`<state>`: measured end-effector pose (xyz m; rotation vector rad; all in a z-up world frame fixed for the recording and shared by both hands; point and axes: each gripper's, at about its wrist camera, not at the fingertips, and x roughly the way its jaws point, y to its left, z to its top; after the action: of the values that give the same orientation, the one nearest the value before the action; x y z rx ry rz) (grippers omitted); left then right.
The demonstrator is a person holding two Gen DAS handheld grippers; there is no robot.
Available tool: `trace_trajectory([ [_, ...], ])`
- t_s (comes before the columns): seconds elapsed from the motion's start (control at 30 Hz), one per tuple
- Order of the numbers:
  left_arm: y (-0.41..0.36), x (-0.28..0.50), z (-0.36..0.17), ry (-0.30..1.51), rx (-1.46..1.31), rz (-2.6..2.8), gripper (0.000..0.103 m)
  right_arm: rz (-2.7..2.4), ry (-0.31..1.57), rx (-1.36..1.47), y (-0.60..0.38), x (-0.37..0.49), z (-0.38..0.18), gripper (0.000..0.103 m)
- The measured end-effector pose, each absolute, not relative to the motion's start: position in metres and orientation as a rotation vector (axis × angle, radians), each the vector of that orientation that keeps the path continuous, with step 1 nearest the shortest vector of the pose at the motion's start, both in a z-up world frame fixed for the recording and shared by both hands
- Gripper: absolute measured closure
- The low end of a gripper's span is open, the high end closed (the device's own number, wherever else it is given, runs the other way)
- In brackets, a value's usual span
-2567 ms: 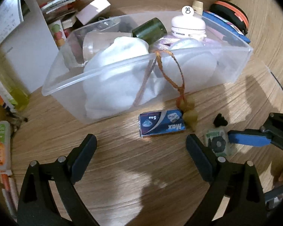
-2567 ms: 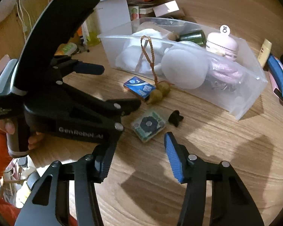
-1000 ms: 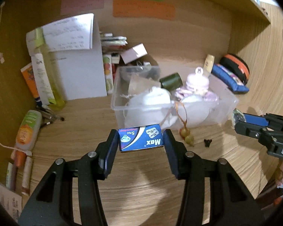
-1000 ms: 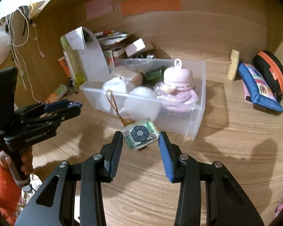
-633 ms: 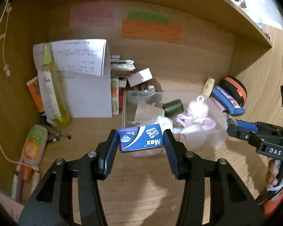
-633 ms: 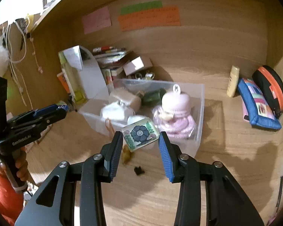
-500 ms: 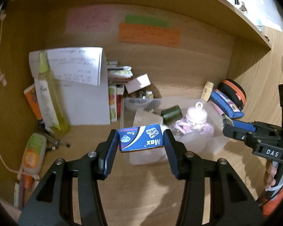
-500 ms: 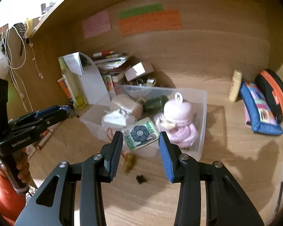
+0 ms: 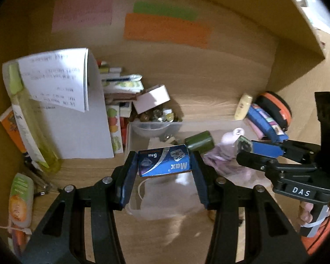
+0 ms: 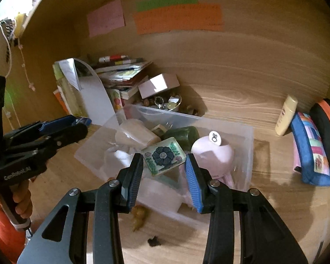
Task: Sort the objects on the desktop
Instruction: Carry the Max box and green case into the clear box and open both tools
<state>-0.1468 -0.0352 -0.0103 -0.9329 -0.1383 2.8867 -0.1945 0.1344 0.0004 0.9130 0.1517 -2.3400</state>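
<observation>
Left wrist view: my left jaws pinch the blue box, my right jaws the flower tile, both lifted off the counter to above the clear bin, ready to drop.

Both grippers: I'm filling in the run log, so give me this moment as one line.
left gripper: shut on blue Max box | right gripper: shut on flower tile | both above clear bin

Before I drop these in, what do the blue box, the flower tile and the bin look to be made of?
Blue box: printed card, slightly glossy, with sharp folded edges. Flower tile: probably glass or clear resin; thick see-through rim over a printed flower, bright glare. Bin: translucent plastic; contents show through its cloudy walls.
</observation>
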Motion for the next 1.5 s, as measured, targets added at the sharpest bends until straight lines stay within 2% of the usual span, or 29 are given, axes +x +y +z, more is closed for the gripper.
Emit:
trace_trajectory([
  [0.33, -0.041, -0.167, -0.037, -0.169, -0.996, 2.86, 0.055, -2.312, 0.224, 1.003, 0.101, -0.227, -0.027, 0.067],
  [0.53, -0.038, -0.172, -0.046, -0.119, -1.02, 2.845, 0.055, -2.346, 0.303, 0.988, 0.093, -0.226, -0.034, 0.067],
  [0.93, -0.032, -0.167, -0.045, -0.02, -0.966, 2.892, 0.055, -2.394, 0.41, 0.947, 0.083, -0.217, -0.033, 0.067],
  [1.1, -0.036, -0.165, -0.041, -0.043, -0.95, 2.885, 0.052, -2.434, 0.415, 0.923, 0.086, -0.212, -0.022, 0.067],
  [1.17, -0.037, -0.163, -0.037, -0.055, -0.94, 2.88, 0.046, -2.45, 0.408, 0.912, 0.089, -0.209, -0.017, 0.063],
  [1.23, -0.036, -0.159, -0.033, -0.046, -0.926, 2.893, 0.041, -2.483, 0.398, 0.895, 0.096, -0.203, -0.01, 0.049],
  [1.3, -0.034, -0.154, -0.028, -0.034, -0.914, 2.9, 0.037, -2.52, 0.39, 0.87, 0.103, -0.198, -0.004, 0.045],
  [1.5, -0.037, -0.13, -0.015, -0.078, -0.879, 2.916, 0.012, -2.595, 0.36, 0.822, 0.124, -0.179, 0.01, 0.044],
])
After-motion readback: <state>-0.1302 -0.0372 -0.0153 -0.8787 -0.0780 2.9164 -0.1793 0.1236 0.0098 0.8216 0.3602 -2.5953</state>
